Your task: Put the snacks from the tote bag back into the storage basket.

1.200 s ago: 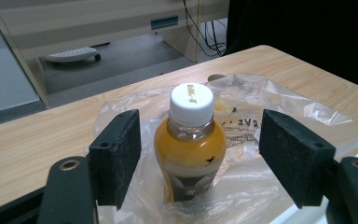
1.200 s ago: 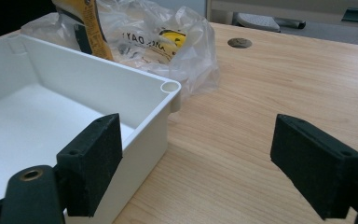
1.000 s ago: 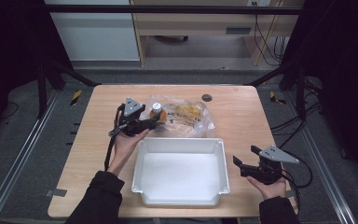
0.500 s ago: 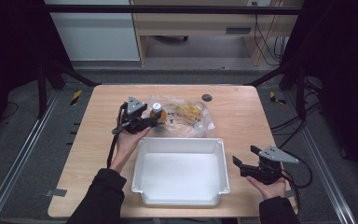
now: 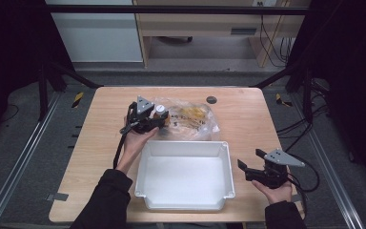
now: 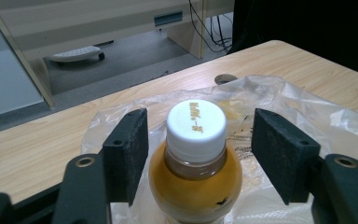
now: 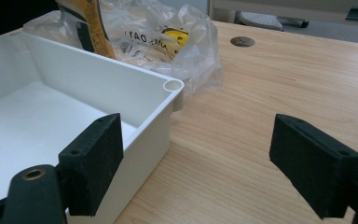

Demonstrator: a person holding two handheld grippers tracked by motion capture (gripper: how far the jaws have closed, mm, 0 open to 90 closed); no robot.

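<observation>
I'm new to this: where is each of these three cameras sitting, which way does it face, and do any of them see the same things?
High view: above the near edge, facing forward and down on the table; both forearms, hands, grippers show.
Left gripper view: on the left hand-held gripper, facing a white-capped bottle between its open jaws.
Right gripper view: on the right hand-held gripper, low, facing the white bin.
All three share the clear plastic bag.

One tabletop (image 5: 100, 157), wooden. One white tub (image 5: 183, 174). One clear plastic bag (image 5: 198, 119) with yellow contents, number inside unclear. One bottle (image 6: 195, 177), amber liquid, one white cap (image 6: 196, 122). Two tools: left tool (image 5: 157, 119), right tool (image 5: 250, 164). Two hands: left hand (image 5: 136, 140), right hand (image 5: 276, 193). One round hole (image 5: 211, 99) in tabletop.
</observation>
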